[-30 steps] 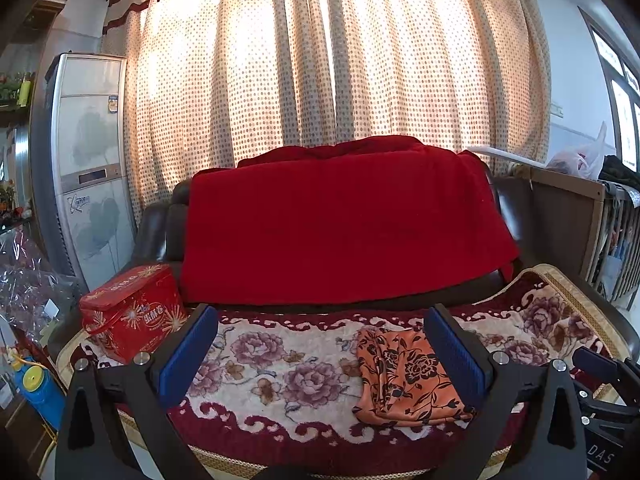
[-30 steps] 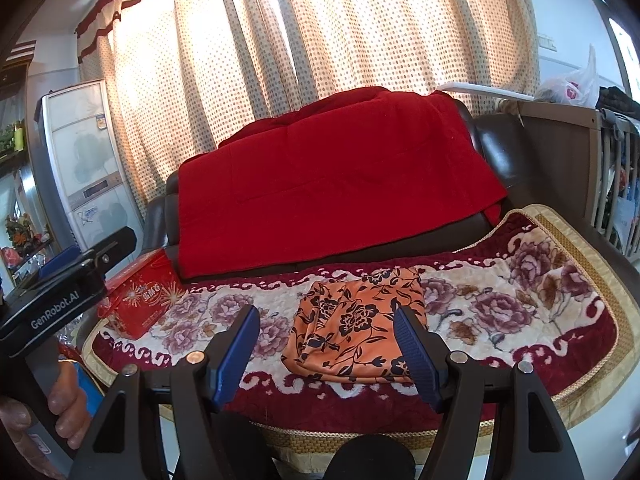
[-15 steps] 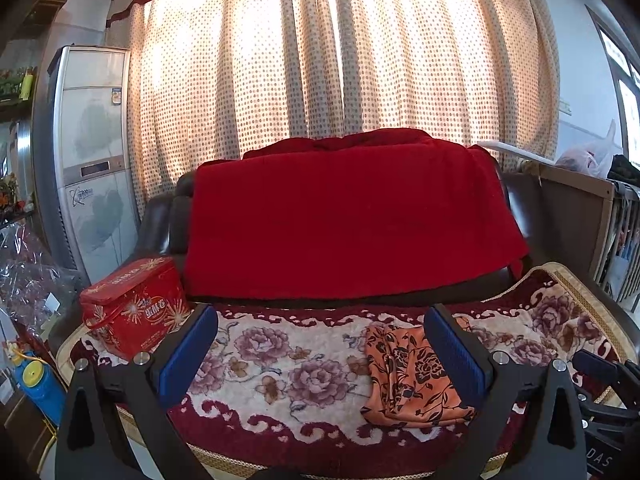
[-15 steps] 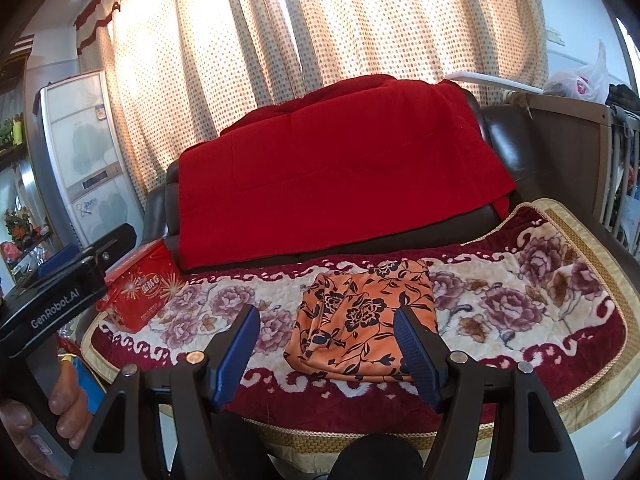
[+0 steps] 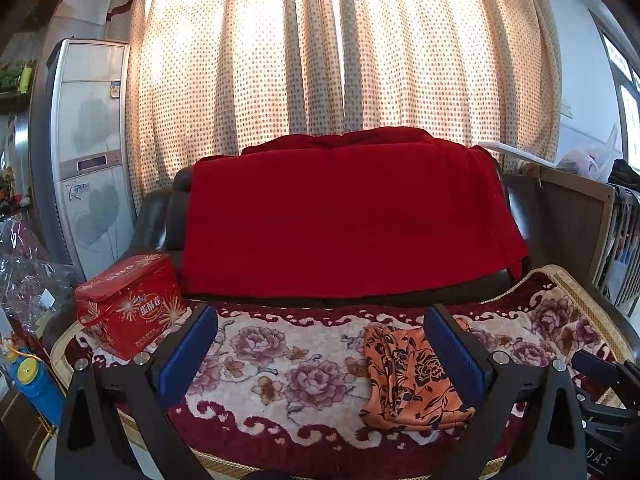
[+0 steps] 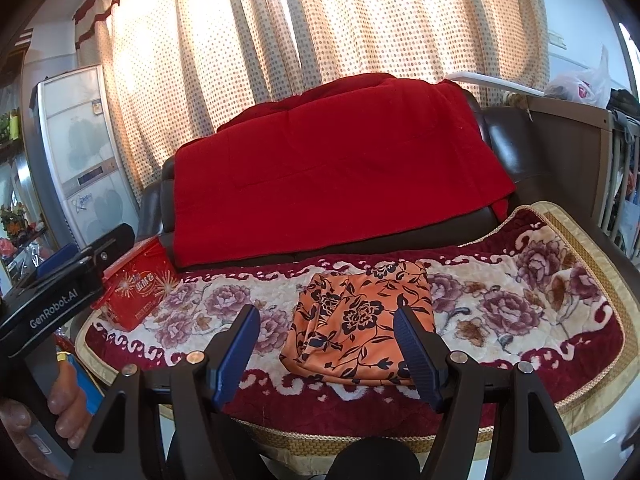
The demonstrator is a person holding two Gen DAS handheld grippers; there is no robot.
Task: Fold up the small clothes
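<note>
An orange garment with a black flower print lies folded on the floral sofa cover. In the left wrist view the same orange garment lies right of centre, partly behind the right finger. My right gripper hovers in front of the sofa, open, with nothing between its blue pads; the garment lies beyond them. My left gripper is open too and holds nothing, with bare cover between its fingers. A hand grips the left gripper's body at the left edge of the right wrist view.
A red tin box stands at the left end of the sofa seat. A red blanket drapes the backrest. A tall white air conditioner stands left, a wooden crib right, and a blue bottle low on the left.
Both views have shifted slightly; the garment now sits a little further right in each. Both grippers stay open and the garment has not moved on the cover.
</note>
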